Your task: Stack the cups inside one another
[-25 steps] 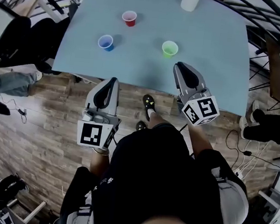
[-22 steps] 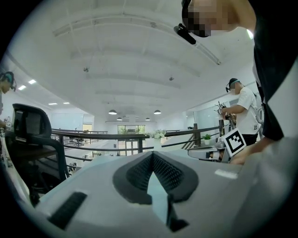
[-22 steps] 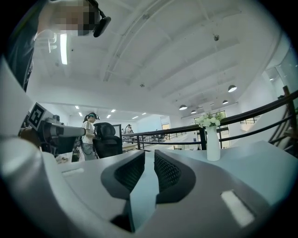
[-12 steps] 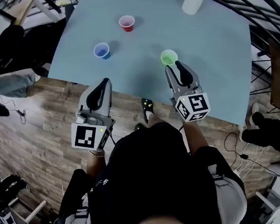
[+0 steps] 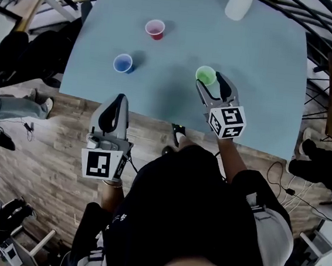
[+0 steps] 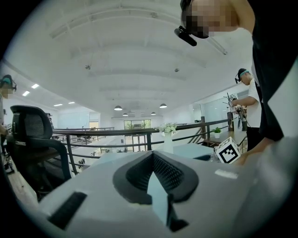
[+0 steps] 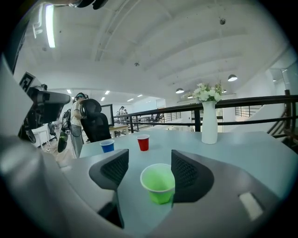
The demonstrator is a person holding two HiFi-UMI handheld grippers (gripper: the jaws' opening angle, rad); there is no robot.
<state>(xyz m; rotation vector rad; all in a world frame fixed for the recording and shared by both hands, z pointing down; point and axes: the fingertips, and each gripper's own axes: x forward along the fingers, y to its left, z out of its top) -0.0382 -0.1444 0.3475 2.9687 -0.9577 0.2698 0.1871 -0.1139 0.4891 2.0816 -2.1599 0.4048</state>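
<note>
Grey jaws of the right gripper (image 5: 211, 81), which have just been opening, are set wide either side of the upright green cup (image 7: 158, 183), presumably for gripping; no squeeze is seen. The left gripper (image 5: 117, 103) is kept closed and empty at the table's (image 5: 256, 62) lower edge. The blue cup (image 5: 123, 63) and red cup (image 5: 155, 28) are placed separately, upper left.

a pale blue table (image 5: 262, 63) stands on a wood-plank floor (image 5: 39, 157), with cables (image 5: 290, 190) trailing at the right. a black railing (image 7: 260, 100) runs behind it. a white vase of flowers (image 7: 209, 122) sits at the table's far edge. a black office chair (image 6: 35, 139) stands nearby under a white vaulted ceiling (image 6: 130, 56) with round lamps (image 6: 118, 108).
</note>
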